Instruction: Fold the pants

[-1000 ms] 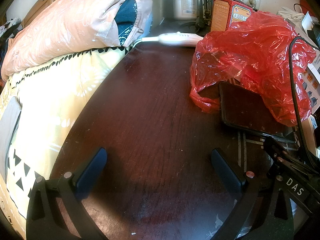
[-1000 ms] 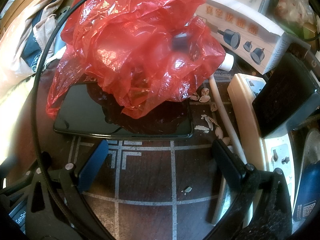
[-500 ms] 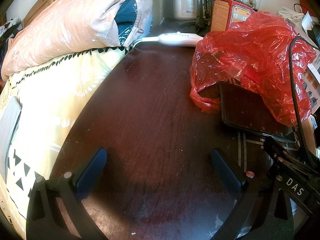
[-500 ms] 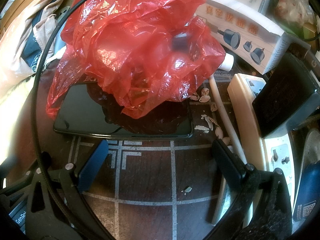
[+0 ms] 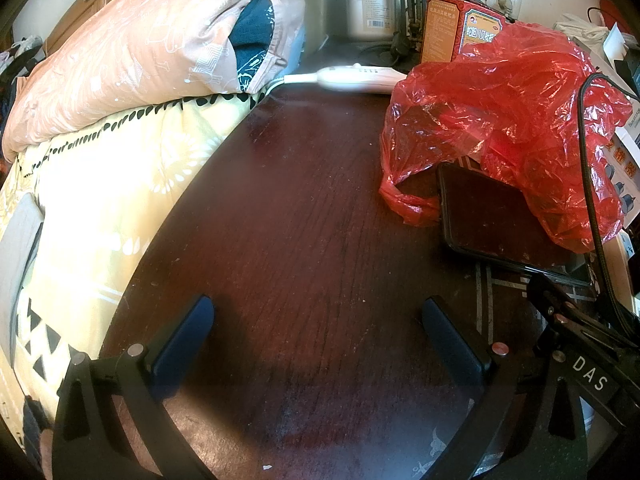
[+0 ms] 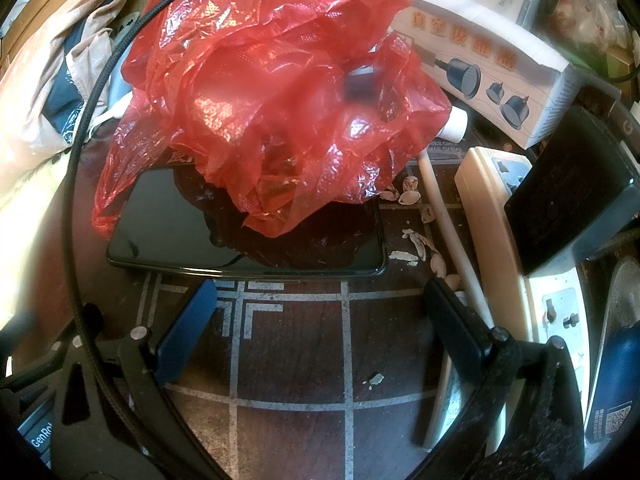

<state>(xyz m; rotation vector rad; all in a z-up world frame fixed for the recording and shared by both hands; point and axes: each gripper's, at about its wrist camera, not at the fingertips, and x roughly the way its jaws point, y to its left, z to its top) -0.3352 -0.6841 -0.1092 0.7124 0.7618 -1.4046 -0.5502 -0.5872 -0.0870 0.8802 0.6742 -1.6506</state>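
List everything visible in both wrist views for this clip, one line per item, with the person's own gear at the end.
table: 1, dark reddish wood, under both grippers
plastic bag: 1, red, crumpled, overlapping the phone's far side
phone: 1, black, lying flat, screen dark
boxed product: 1, white with printed cups, behind the bag
power strip: 1, cream, right edge of the right wrist view
nut shells: several, pale, scattered between phone and strip
handheld controller: 1, white, corded, far table edge
jar: 1, beige, at the back
orange box: 1, behind the bag
bedding: peach pillow on yellow patterned quilt, left
pants: none identifiable
left gripper: fingers apart, empty
right gripper: fingers apart, empty
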